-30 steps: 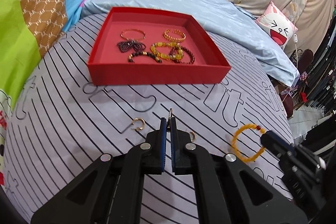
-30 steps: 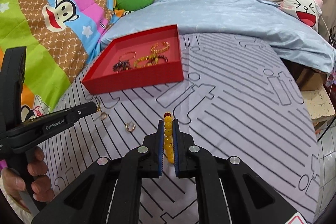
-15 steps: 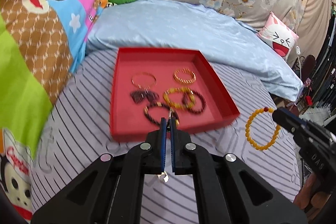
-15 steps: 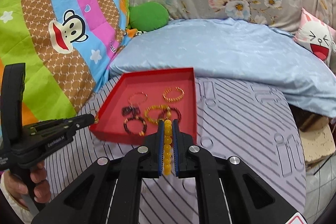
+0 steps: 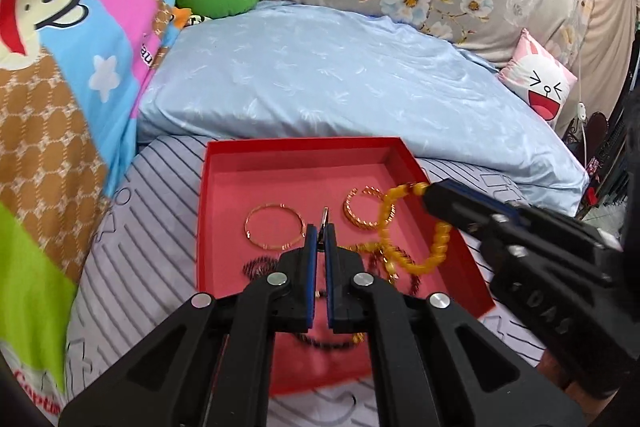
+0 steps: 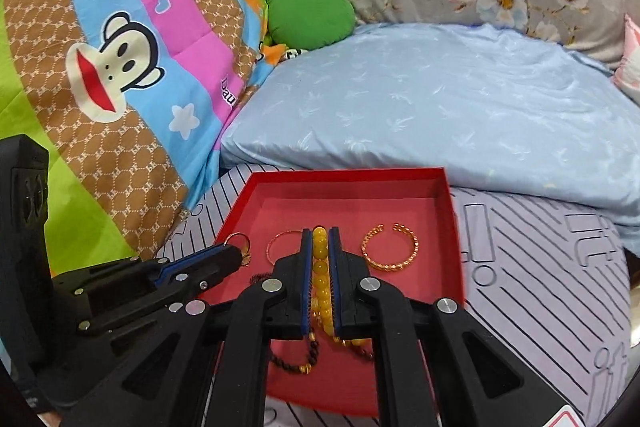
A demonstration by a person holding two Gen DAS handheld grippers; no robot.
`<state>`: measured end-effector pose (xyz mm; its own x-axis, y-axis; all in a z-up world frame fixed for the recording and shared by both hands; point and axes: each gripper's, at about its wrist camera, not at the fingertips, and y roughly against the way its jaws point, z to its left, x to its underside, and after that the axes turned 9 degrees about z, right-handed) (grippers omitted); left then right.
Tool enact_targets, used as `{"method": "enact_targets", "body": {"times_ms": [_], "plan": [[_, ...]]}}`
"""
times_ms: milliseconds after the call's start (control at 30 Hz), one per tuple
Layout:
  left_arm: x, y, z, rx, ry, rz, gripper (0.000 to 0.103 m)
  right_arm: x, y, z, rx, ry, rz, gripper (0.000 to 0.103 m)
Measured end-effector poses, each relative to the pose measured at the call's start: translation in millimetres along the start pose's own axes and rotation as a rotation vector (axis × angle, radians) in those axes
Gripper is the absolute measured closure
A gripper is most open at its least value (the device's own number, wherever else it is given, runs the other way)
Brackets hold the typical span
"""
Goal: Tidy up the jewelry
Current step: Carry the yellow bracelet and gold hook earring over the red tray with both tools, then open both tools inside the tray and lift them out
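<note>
Now over the red tray instead of the striped sheet, both grippers. Left gripper clenched on a small gold ring, poised above the tray's near left; right gripper pinching a glossy yellow bead bracelet, loop dangling over the tray's right half. Below: thin gold bangle, twisted gold cuff, dark beaded strands on matte red lining.
</note>
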<state>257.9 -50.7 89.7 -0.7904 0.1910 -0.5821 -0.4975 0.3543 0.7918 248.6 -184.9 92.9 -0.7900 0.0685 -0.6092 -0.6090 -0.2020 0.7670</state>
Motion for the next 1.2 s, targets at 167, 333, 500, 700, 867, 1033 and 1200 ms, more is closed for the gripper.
{"method": "enact_targets", "body": {"times_ms": [167,333,500,700,867,1033,1200], "plan": [[-12.4,-26.2,7.4,-0.012,0.003,0.028,0.100,-9.0,-36.9,-5.7,-0.003,-0.028,0.056,0.096],[-16.2,-49.9,14.7,-0.034,0.014,0.066,0.100,-11.0,-62.9,-10.5,0.021,-0.033,0.096,0.096],[-14.8,-67.2,17.6,-0.048,0.019,0.098,0.100,-10.4,-76.1,-15.3,0.042,-0.030,0.116,0.096],[-13.5,-76.0,17.7,-0.065,0.019,0.115,0.100,-8.8,-80.6,-19.2,0.060,-0.030,0.126,0.096],[-13.5,-79.1,16.9,-0.084,0.023,0.119,0.099,-9.1,-82.0,-18.8,0.068,-0.028,0.129,0.095],[-11.1,-79.5,15.5,-0.110,0.022,0.114,0.098,-6.9,-77.9,-15.5,0.085,-0.017,0.121,0.086],[-7.8,-73.9,14.1,-0.141,0.029,0.091,0.079,-4.6,-69.9,-14.8,0.102,-0.019,0.107,0.074]]}}
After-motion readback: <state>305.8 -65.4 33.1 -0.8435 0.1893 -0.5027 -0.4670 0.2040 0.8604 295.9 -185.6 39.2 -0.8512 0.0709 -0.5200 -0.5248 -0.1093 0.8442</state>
